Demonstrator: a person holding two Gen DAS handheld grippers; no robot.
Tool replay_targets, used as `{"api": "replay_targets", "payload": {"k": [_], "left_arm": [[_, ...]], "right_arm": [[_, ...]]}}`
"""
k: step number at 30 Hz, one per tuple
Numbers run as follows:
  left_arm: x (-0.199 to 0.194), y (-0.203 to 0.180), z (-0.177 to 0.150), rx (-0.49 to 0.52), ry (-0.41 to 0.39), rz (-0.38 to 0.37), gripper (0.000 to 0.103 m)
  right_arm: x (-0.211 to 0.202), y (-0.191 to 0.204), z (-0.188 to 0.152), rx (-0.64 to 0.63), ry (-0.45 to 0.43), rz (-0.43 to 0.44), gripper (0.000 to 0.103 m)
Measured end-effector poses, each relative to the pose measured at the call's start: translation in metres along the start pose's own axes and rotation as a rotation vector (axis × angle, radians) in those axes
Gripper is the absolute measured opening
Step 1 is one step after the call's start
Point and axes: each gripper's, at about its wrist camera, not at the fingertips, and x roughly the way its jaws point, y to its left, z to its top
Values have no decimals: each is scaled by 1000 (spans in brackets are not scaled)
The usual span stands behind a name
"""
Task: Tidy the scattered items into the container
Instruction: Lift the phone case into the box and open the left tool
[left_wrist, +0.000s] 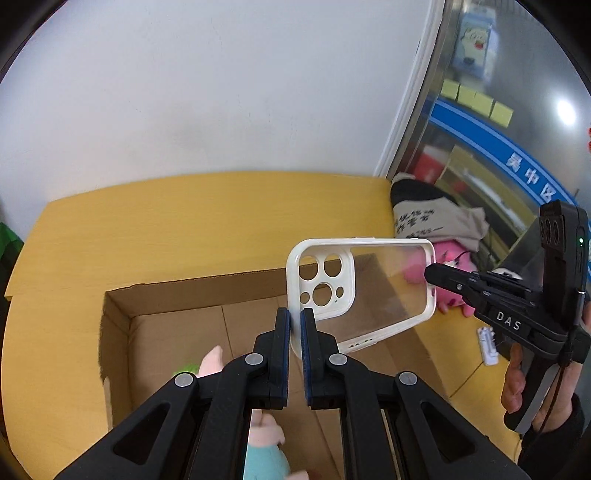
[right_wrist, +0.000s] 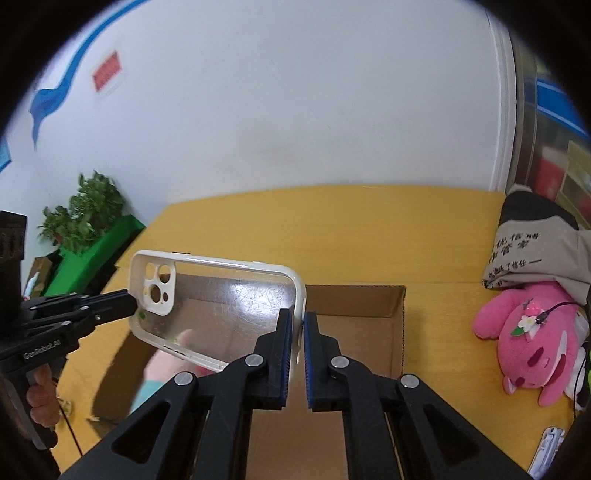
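Left wrist view: my left gripper (left_wrist: 296, 325) is closed tight on the rim of the phone case (left_wrist: 369, 291) at its camera-cutout end. The case is white-framed with a clear back, held in the air above the open cardboard box (left_wrist: 177, 295). The right gripper (left_wrist: 430, 275) comes in from the right and pinches the opposite short edge, so I carry the case between both tools. Inside the box I see a plush toy (left_wrist: 266, 443) in pale pink and teal, partly hidden by my fingers. A pink plush bear (left_wrist: 452, 266) lies on the yellow table (left_wrist: 184, 221) to the right of the box, beside a folded grey cloth (left_wrist: 436, 221). A small white object (left_wrist: 487, 343) lies on the table near the right hand (left_wrist: 517, 384)

Right wrist view: right gripper (right_wrist: 300, 332) is clamped on the case (right_wrist: 221, 306) rim; left gripper (right_wrist: 131, 302) grips the cutout end. The case hangs tilted over the box (right_wrist: 369, 295). The bear (right_wrist: 532, 343) lies well apart to the right
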Motion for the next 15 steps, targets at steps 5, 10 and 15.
{"api": "replay_targets", "payload": {"k": [5, 10, 15], "left_arm": [[76, 12, 8, -4, 127, 32, 5], [140, 31, 3, -45, 247, 63, 5], [173, 35, -12, -46, 341, 95, 5]], "right_arm": [[74, -24, 4, 40, 119, -47, 5], [140, -37, -6, 64, 237, -80, 5], [183, -32, -26, 40, 344, -144, 4]]}}
